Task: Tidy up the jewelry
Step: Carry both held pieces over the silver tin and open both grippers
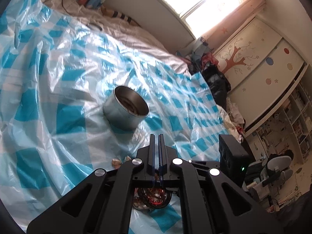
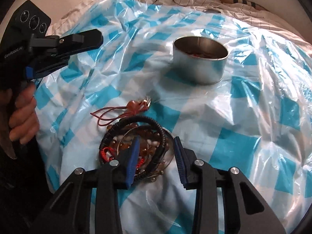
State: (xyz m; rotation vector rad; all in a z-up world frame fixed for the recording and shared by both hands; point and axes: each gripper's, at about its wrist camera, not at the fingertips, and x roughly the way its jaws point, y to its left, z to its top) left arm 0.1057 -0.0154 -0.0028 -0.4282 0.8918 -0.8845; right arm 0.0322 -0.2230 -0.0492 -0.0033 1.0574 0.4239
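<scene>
Right gripper points down over the jewelry pile on the blue-checked plastic sheet. Fingers part-spread, straddling the black cord bracelet and thin bangles; whether the pads press them, cannot tell. Brown cord pendant lies just beyond the pile. Metal tin stands mid-sheet, farther off. Left gripper held aloft, fingers pressed together, empty.
</scene>
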